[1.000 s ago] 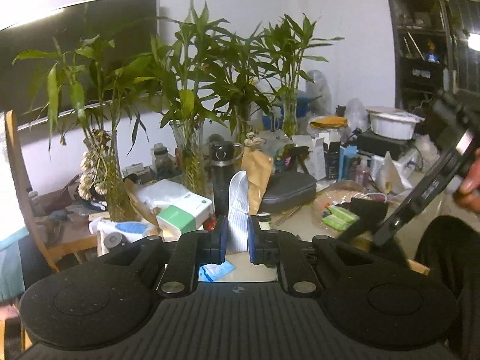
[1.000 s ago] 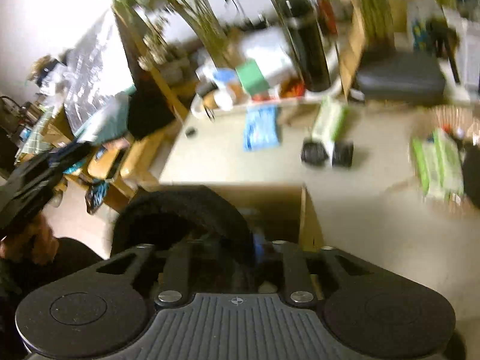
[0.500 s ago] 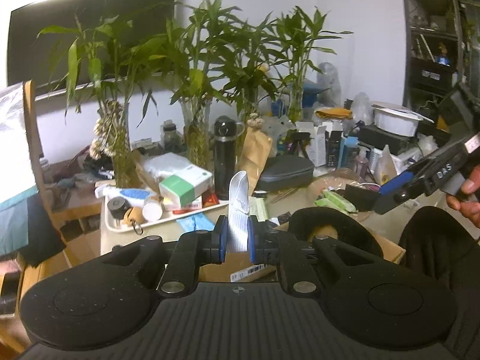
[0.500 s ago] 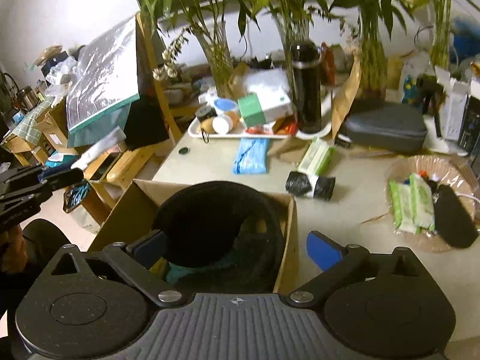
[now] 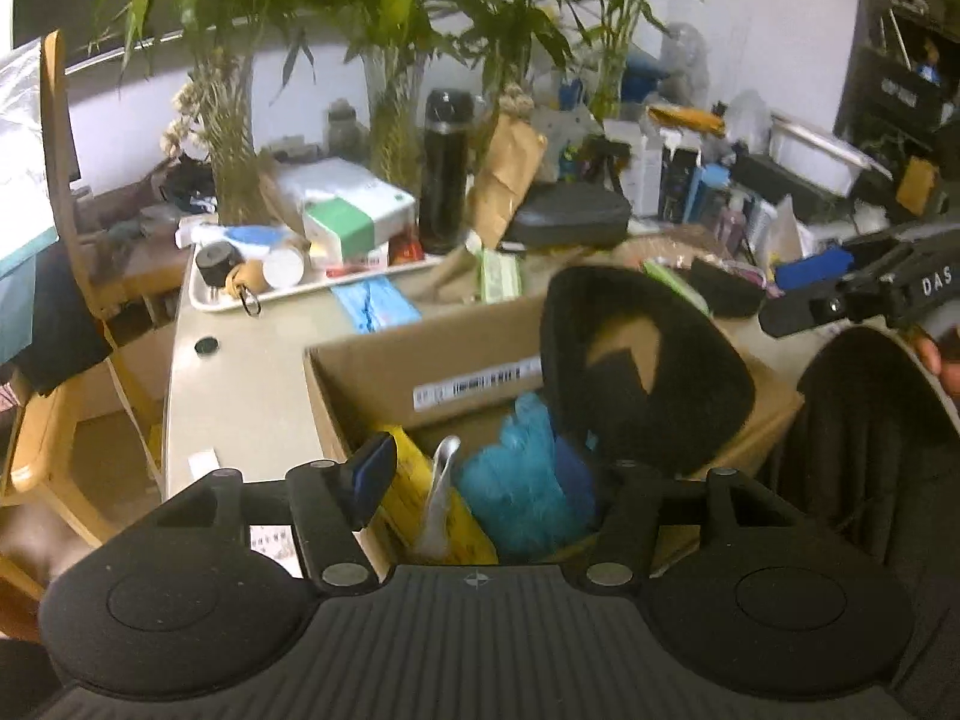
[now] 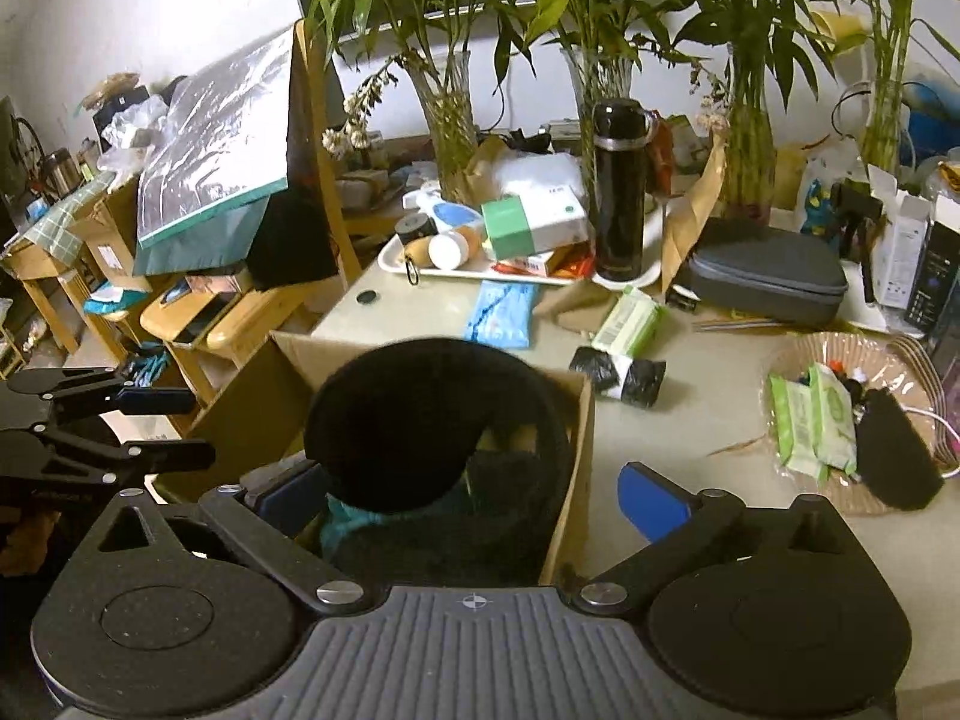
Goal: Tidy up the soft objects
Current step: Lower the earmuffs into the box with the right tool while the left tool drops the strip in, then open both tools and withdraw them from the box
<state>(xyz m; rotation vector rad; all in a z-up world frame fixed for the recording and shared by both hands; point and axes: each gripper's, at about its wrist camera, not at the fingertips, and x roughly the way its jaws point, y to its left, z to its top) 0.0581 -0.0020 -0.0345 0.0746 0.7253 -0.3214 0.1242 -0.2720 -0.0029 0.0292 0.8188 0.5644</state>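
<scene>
Two soft items sit in an open cardboard box (image 5: 384, 372) at the near edge of a cluttered table (image 6: 708, 420): a black padded ring (image 6: 432, 420) propped against the box's far right corner, and a white insole (image 5: 441, 498) standing on end among a blue fuzzy cloth (image 5: 516, 480) and yellow packaging (image 5: 414, 492). The left gripper (image 5: 486, 480) hovers over the box with its jaws parted, having just been opening; the insole lies between them with no pad pressing on it. The right gripper (image 6: 474, 498) is spread wide above the ring, its jaws having just been opening and gripping nothing. Beyond the box lie a blue packet (image 6: 501, 312), a green wipes pack (image 6: 630, 321) and a black roll (image 6: 618, 375). A white tray (image 6: 420, 267) carries boxes and small containers, beside a black flask (image 6: 618, 186) and a grey zip case (image 6: 768, 276). A wicker basket (image 6: 786, 354) to the right holds more wipes. Bamboo stalks (image 6: 450, 114) in glass vases line the back.
</scene>
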